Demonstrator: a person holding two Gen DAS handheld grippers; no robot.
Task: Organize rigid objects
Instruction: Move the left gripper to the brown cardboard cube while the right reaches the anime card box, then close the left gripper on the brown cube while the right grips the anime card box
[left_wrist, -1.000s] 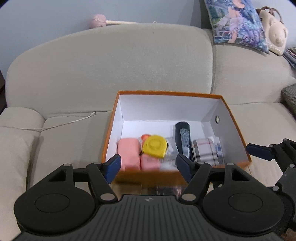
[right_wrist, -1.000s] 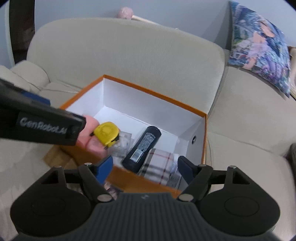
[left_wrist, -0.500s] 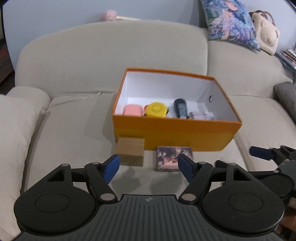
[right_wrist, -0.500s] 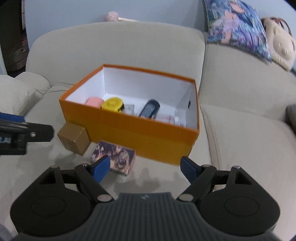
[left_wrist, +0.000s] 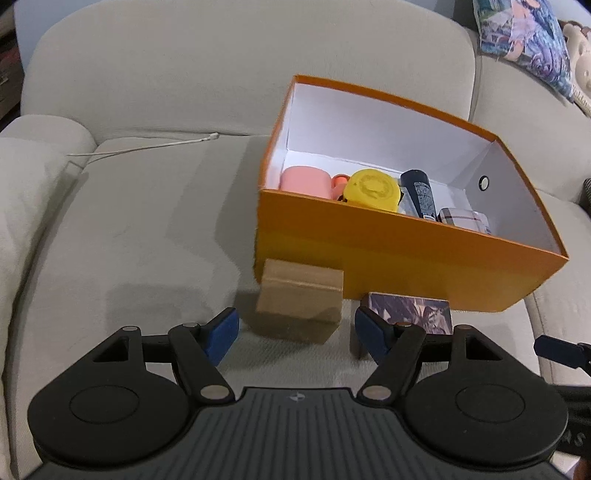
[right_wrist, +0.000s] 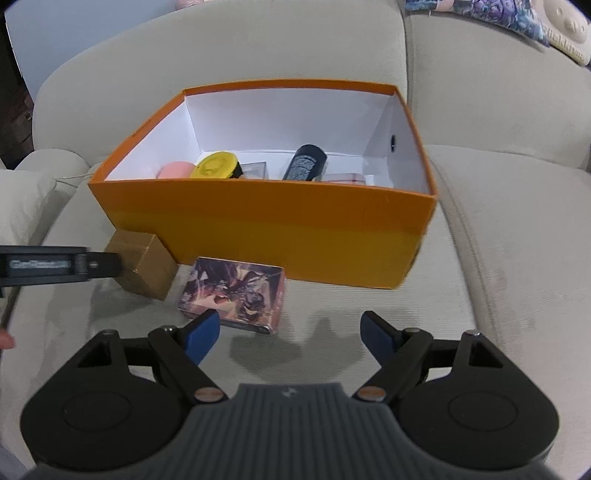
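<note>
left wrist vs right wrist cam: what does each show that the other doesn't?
Left wrist only: the white cable on the cushion, the orange item beside the pink cup, and the plaid case.

Right wrist only: a clear case in the box.

Both: orange box, yellow tape measure, brown box, printed box, both tools open.
</note>
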